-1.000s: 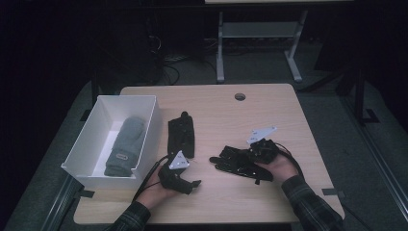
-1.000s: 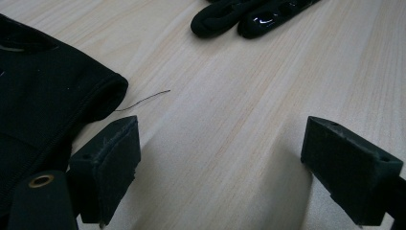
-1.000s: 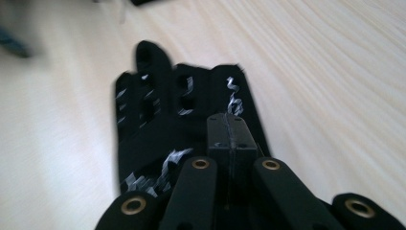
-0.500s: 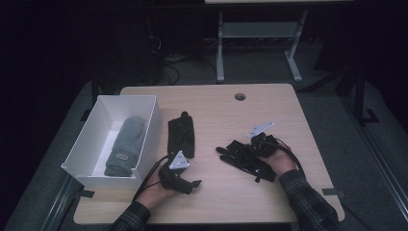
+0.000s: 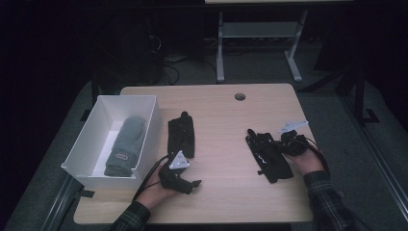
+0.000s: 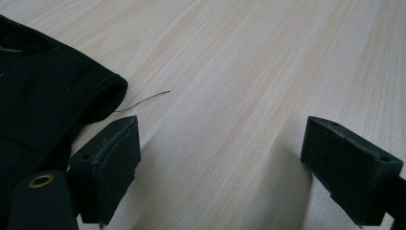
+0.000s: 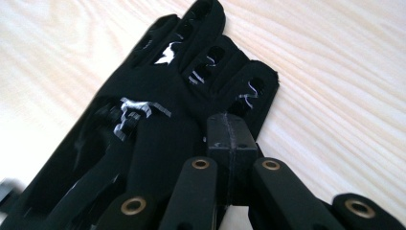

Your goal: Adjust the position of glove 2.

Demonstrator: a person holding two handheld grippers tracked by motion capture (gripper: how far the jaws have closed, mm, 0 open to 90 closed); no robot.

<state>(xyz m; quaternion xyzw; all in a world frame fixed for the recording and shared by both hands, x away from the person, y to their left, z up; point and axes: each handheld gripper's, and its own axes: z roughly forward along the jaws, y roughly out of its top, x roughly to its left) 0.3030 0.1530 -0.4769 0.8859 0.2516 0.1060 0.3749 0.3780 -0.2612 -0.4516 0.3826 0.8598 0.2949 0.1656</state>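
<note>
Right gripper (image 5: 284,143) touches black glove (image 5: 268,155) on table (image 5: 226,115).

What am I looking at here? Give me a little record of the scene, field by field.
Surface: wooden table
Right tongs: shut, gripping the edge of the right black glove
Left tongs: open, nothing between them, beside the left black glove
White box: at the table's left edge
In the box: one grey mitten
Gloves on the table: two, both lying flat, apart from each other
</note>
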